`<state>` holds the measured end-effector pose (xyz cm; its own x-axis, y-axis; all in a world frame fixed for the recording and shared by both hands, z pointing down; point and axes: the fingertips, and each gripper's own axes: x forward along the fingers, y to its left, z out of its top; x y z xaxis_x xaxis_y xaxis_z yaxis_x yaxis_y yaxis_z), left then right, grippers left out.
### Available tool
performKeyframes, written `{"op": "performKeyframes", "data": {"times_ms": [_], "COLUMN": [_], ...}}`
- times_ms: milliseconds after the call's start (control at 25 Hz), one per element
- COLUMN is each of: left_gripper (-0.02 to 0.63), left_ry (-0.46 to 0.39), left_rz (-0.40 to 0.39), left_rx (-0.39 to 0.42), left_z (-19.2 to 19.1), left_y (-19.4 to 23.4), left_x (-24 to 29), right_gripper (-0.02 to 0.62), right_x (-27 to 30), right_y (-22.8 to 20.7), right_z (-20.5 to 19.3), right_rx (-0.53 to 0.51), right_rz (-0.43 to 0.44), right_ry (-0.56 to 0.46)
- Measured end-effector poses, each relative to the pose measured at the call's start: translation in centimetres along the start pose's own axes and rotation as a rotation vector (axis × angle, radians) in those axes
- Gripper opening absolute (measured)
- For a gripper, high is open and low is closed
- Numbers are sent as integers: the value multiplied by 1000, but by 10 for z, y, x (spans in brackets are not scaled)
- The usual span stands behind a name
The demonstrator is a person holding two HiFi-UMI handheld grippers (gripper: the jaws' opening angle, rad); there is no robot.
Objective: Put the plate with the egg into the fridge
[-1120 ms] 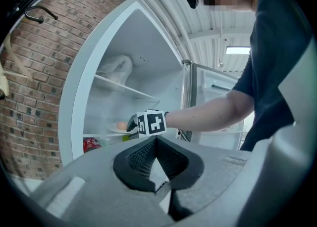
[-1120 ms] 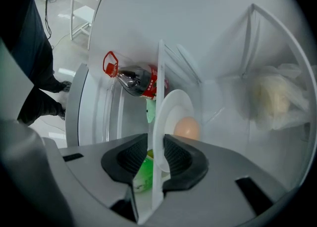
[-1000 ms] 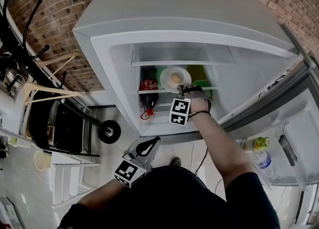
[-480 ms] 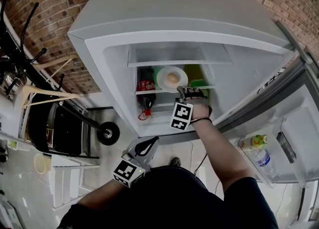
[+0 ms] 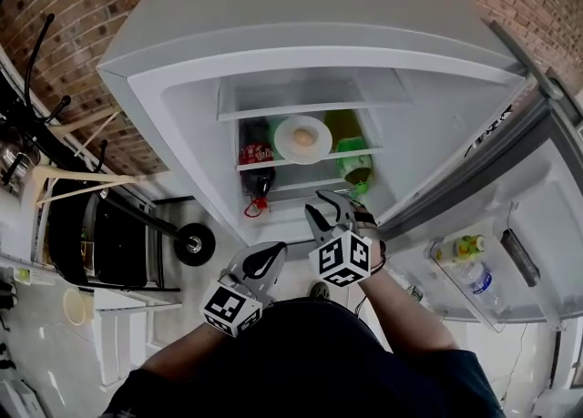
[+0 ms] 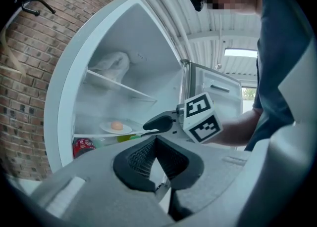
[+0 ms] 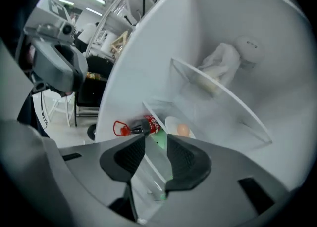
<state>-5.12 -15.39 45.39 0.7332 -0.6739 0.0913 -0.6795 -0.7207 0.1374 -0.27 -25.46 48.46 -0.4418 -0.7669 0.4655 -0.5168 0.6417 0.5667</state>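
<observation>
White plate [image 5: 302, 140] with egg [image 5: 304, 137] now rests on the fridge shelf [image 5: 278, 165]. The right hand-held gripper [image 5: 328, 210] has let go and backed out, jaws apart, closing, empty; left hand-held gripper [image 5: 264, 262] idle, jaws together. Placement looks done.

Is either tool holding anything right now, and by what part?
Nothing is held. The right tool is closing its jaws on empty air; the left tool is shut and empty. The plate with the egg sits on the fridge shelf.
</observation>
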Motion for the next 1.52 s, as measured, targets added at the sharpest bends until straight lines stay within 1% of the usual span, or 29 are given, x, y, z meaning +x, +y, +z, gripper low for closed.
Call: {"op": "performKeyframes", "data": {"times_ms": [160, 280, 480, 600, 800, 880, 1160, 1520], "left_gripper": [5, 5, 5, 5, 5, 5, 5, 5], "left_ry": [1, -4, -6, -14, -7, 1, 10, 4], "left_rz": [1, -8, -22, -29, -38, -39, -47, -51], "left_rx": [-13, 3, 13, 29, 37, 38, 27, 41], "left_z": [2, 3, 9, 15, 12, 10, 8, 11], "left_y": [0, -1, -5, -7, -10, -10, -14, -16], "left_x": [3, 6, 10, 10, 12, 12, 15, 17], "right_gripper": [75, 36, 18, 11, 9, 9, 9, 9], "right_x": [-30, -46, -65, -71, -72, -72, -73, -73], "right_y": [13, 23, 31, 32, 45, 48, 56, 59], "right_z": [8, 16, 25, 28, 15, 13, 17, 19], "right_rx": [168, 259, 404, 469, 638, 658, 653, 641], "right_rz": [24, 63, 130, 161, 211, 225, 278, 303], "right_ry": [-106, -181, -283, -336, -363, -372, -395, -395]}}
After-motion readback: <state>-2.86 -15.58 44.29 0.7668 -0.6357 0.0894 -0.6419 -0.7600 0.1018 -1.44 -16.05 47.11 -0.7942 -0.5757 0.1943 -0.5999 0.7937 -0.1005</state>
